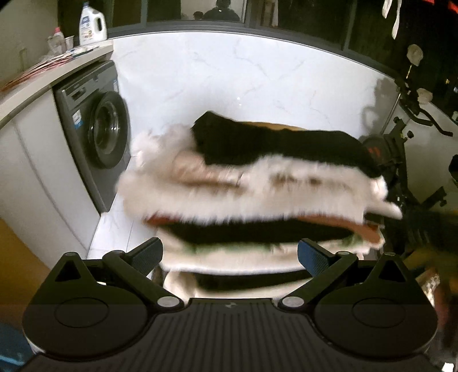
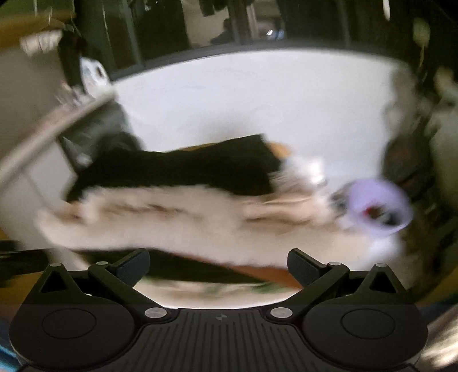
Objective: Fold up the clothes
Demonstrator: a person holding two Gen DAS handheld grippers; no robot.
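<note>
A stack of folded clothes [image 1: 252, 197] fills the middle of the left wrist view: a black garment [image 1: 274, 143] on top, a fluffy white one under it, then rust, black and cream layers. My left gripper [image 1: 230, 256] is open, its fingers on either side of the stack's lower layers. The same stack [image 2: 183, 220] shows blurred in the right wrist view, with the black garment [image 2: 183, 168] on top. My right gripper [image 2: 219, 266] is open and empty, close in front of the stack's lower edge.
A grey washing machine [image 1: 97, 128] stands at the left under a counter with a detergent bottle [image 1: 91, 24]. An exercise bike [image 1: 406, 137] is at the right. A white marble wall [image 1: 229, 74] lies behind. A purple bowl-like object [image 2: 377, 206] sits at the stack's right.
</note>
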